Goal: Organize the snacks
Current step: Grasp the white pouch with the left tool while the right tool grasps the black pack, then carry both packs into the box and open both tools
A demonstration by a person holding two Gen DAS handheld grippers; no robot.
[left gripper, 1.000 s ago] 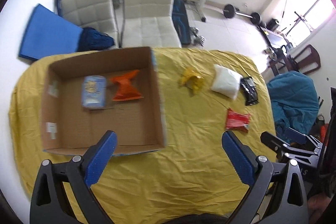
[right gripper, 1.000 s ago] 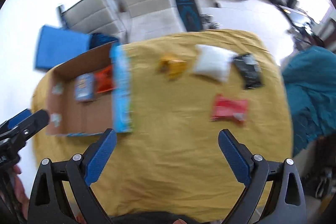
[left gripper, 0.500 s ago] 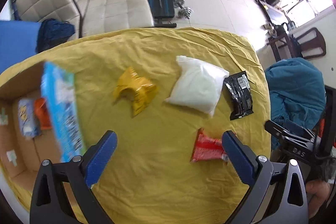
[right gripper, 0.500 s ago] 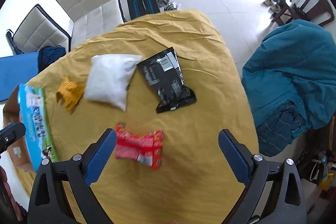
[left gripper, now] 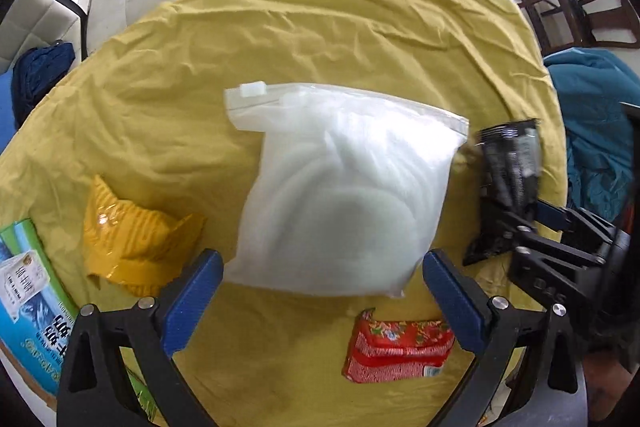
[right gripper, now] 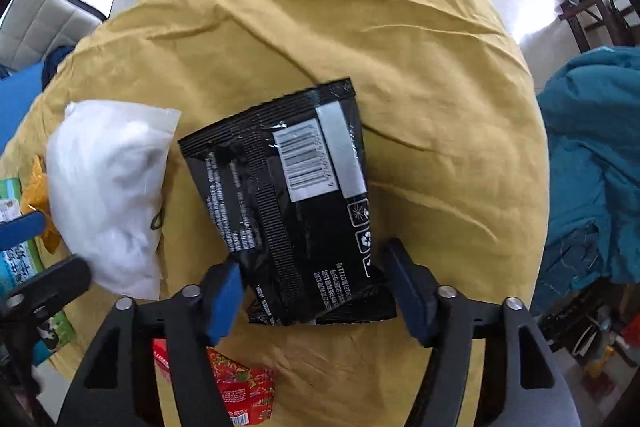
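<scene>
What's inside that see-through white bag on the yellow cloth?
The white bag is cloudy. Through it show pale, round, stacked shapes; what they are cannot be told. Its zip top looks closed. The cloth beneath it is covered.

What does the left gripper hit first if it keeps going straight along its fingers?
Most likely the white zip bag: the open left gripper frames its near edge. Its height above the yellow cloth is unclear.

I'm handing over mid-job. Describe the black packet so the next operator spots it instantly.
On the round table under the wrinkled yellow cloth, look right of the puffy white plastic bag. The flat glossy black foil packet lies there, its near end between the open blue pads of the right tool. It alone is black, with a white barcode.
</scene>
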